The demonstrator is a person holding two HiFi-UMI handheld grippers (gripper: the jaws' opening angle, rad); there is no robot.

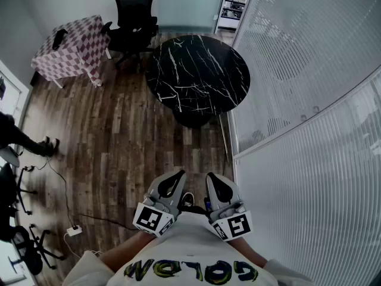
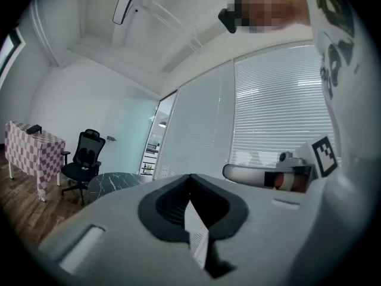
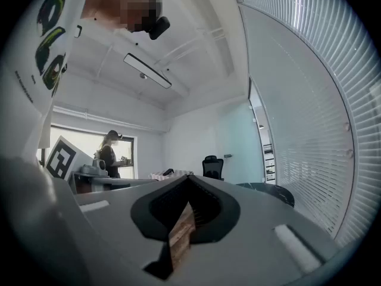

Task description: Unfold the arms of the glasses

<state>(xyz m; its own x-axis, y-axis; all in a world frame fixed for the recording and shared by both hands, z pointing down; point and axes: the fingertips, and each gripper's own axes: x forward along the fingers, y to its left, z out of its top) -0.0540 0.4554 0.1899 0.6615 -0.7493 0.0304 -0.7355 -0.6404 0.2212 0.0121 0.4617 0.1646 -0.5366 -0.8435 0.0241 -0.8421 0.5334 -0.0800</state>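
Note:
No glasses show in any view. In the head view my two grippers are held level and side by side, close to my chest and above the wooden floor. The left gripper is shut with nothing between its jaws, and its own view shows the jaws meeting in a line. My right gripper is likewise shut and empty. Both point toward the round black marble table, which stands well ahead of them.
A frosted glass wall with blinds runs along the right. A black office chair and a checkered-cloth table stand at the back left. Cables and a power strip lie on the floor at left. A person stands far off.

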